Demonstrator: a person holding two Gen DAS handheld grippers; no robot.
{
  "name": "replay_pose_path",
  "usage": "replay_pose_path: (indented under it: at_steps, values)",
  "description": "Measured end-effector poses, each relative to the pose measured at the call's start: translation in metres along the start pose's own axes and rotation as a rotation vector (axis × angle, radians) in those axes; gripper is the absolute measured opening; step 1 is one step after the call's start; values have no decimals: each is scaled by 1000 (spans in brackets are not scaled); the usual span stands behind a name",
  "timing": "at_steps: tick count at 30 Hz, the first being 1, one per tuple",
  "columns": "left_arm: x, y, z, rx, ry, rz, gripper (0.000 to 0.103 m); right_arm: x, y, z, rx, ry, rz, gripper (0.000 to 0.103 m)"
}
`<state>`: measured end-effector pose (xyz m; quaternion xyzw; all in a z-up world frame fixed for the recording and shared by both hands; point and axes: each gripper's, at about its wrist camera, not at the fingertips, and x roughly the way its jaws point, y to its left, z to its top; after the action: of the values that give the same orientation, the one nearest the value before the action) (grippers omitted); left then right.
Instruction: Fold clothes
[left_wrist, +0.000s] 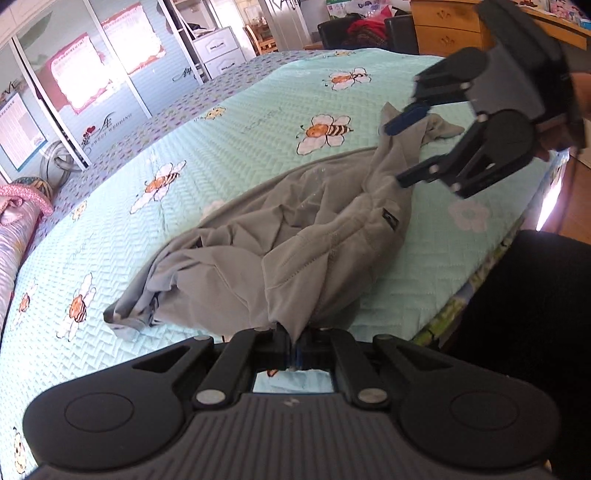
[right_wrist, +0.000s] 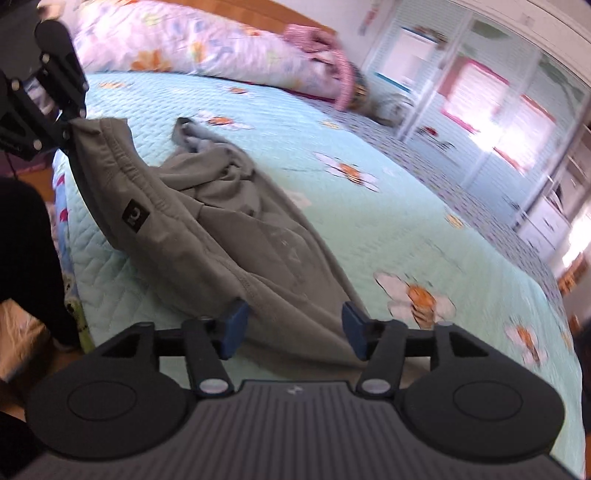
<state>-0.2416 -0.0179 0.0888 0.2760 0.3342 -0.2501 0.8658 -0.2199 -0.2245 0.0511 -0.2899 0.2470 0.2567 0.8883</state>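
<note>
A bedroom: pale green bee-print bedspread (left_wrist: 258, 122) across the bed, sliding wardrobe doors (left_wrist: 74, 85) at ten o'clock in my left view, a flowered pillow (right_wrist: 192, 40) at the far end in my right view.

The task's thing is a grey garment (left_wrist: 258, 240), crumpled in a long heap near the edge of the bed closest to me. My left hand-held gripper (left_wrist: 293, 341) is pinched tight on a fold of it at six o'clock of the left view, and the cloth rises in a small tent to the pads. My right hand-held gripper (right_wrist: 291, 328) stands wide with nothing pressed between its blue pads (right_wrist: 234, 325); the garment's other end lies under and between them.

I judge the fabric light, soft and limp, a stretchy knit that will sag and bunch, not hold a crease. It should not slip from rubber pads, but a one-layer pinch will drag the rest. Best taken at a stitched edge; the seamed band by the black label (right_wrist: 135, 216) looks firmest. I'd catch a matching hem on the right, then pull the two ends apart to flatten it.
</note>
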Motion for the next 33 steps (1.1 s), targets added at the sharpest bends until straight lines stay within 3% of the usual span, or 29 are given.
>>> replay_pose_path:
  at_steps: [3, 5, 6, 7, 9, 12, 17, 22, 25, 27, 29, 33]
  values:
    - [1, 1, 0, -4, 5, -6, 2, 19, 3, 2, -54, 38, 57, 61]
    - [0, 0, 1, 0, 3, -16, 2, 21, 2, -1, -4, 72, 95, 56]
    - [0, -1, 1, 2, 2, -21, 2, 22, 2, -3, 21, 89, 115, 28]
    - [0, -2, 1, 3, 1, -27, 2, 23, 2, -5, 46, 106, 134, 8]
    - [0, -4, 1, 6, 0, -38, 2, 13, 1, -10, 103, 110, 143, 3]
    - [7, -11, 1, 12, 3, -57, 3, -23, 3, -26, 172, 116, 136, 3]
    - [21, -33, 2, 37, 19, -131, 4, -63, 28, -62, 252, 228, 144, 3]
    - [19, -49, -3, 107, 38, -148, 5, -81, 26, -63, 337, 264, 163, 8]
    - [15, -47, -7, 97, 39, -146, 5, -97, 8, -60, 392, 194, 217, 25]
    - [15, -46, -10, 86, 44, -144, 5, -103, 2, -53, 386, 144, 212, 46]
    - [15, -45, -11, 86, 51, -139, 5, -104, 3, -47, 330, 123, 179, 53]
    - [17, -41, -9, 67, 47, -139, 5, -84, 7, -43, 257, 152, 187, 53]
